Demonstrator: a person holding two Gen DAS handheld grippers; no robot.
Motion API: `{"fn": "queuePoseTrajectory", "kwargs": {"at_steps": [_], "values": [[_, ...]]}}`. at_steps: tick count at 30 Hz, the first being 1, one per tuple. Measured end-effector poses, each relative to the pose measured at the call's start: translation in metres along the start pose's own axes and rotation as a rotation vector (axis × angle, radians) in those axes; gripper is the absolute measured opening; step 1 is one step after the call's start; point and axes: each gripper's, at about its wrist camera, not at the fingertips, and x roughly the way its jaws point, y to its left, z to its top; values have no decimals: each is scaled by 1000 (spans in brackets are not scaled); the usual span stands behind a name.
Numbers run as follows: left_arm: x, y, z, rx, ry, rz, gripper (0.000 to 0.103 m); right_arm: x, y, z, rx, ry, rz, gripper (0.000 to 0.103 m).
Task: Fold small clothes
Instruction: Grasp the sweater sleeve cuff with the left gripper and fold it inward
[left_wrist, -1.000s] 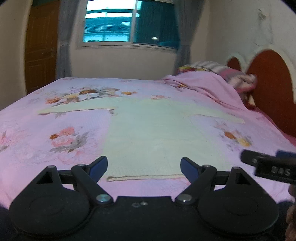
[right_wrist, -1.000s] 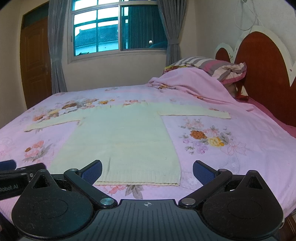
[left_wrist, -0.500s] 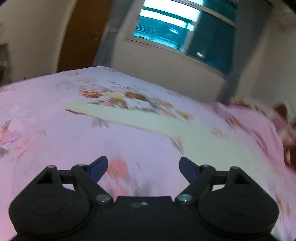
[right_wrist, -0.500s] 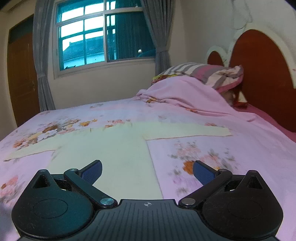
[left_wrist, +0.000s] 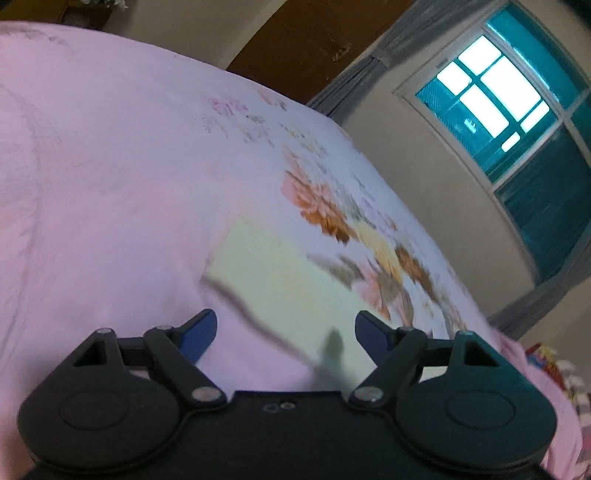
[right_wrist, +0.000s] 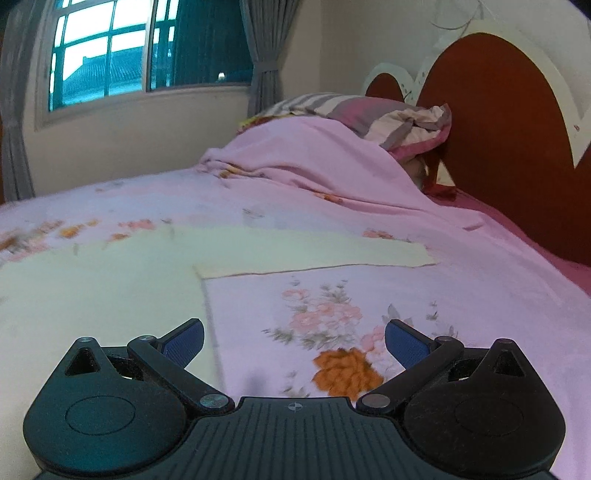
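A pale yellow long-sleeved sweater lies flat on the pink floral bedspread. In the left wrist view its left sleeve (left_wrist: 280, 291) runs between my open left gripper (left_wrist: 286, 332), which hovers low just above the sleeve near its end. In the right wrist view the sweater body (right_wrist: 99, 284) is at left and its right sleeve (right_wrist: 314, 253) stretches to the right. My right gripper (right_wrist: 293, 341) is open and empty, low over the bedspread (right_wrist: 332, 302) just right of the body's side edge, below the sleeve.
A heaped pink blanket (right_wrist: 314, 162) and a striped pillow (right_wrist: 388, 118) lie against the red-brown headboard (right_wrist: 509, 122) at the right. A window (right_wrist: 110, 55) and grey curtains are behind the bed. A wooden door (left_wrist: 306, 48) stands beyond the bed's left side.
Both grippers moved forward from the sweater's bottom hem. The left swung left and tilted toward the left sleeve; the right advanced toward the right sleeve. Both stayed open.
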Motion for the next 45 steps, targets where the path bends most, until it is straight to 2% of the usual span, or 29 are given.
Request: {"fn": "queuePoseTrajectory", "kwargs": {"at_steps": [1, 2, 3, 4, 5, 7, 11, 13, 15, 19, 23, 27, 30, 33, 36, 38, 42, 43, 44, 45], "values": [[6, 1, 3, -4, -5, -14, 79, 7, -2, -1, -12, -7, -6, 103], [11, 2, 6, -10, -8, -26, 72, 17, -6, 1, -11, -19, -14, 103], [16, 3, 9, -7, -9, -19, 53, 26, -12, 3, -7, -28, -26, 103], [24, 7, 12, -20, 12, -8, 4, 39, -21, 5, 2, -30, -57, 103], [33, 18, 13, -86, 47, -32, 6, 49, -28, 7, 11, -33, -88, 103], [36, 30, 15, -131, 36, -97, 6, 69, -48, 11, 44, -24, -154, 103], [21, 21, 9, -87, -16, -113, 4, 86, -90, 14, 146, -5, -211, 103], [11, 3, 10, -52, -53, -158, 4, 86, -108, 14, 165, 2, -220, 103], [-1, -24, 10, -21, -77, -214, 4, 82, -122, 12, 158, 5, -232, 103], [-14, -133, -7, 169, -81, -329, 4, 74, -152, 4, 158, 7, -257, 103], [-15, -256, -66, 345, -36, -414, 4, 67, -189, -7, 206, 11, -262, 103], [-6, -368, -174, 549, 45, -470, 4, 62, -216, -21, 229, 20, -235, 103], [3, -428, -270, 753, 89, -460, 4, 59, -240, -28, 269, 12, -220, 103], [8, -455, -352, 923, 110, -403, 4, 55, -260, -33, 284, 9, -210, 103], [19, -458, -401, 1023, 143, -360, 4, 54, -274, -37, 287, 22, -200, 103], [23, -457, -424, 1051, 175, -346, 4, 53, -281, -39, 294, 19, -186, 103], [22, -458, -434, 1081, 165, -339, 5, 50, -284, -47, 314, 7, -167, 103], [22, -460, -436, 1101, 169, -351, 7, 52, -284, -51, 320, 7, -164, 103], [23, -465, -436, 1118, 187, -366, 23, 54, -285, -54, 330, 10, -162, 103], [23, -469, -439, 1137, 213, -394, 32, 57, -286, -59, 350, 19, -157, 103]]}}
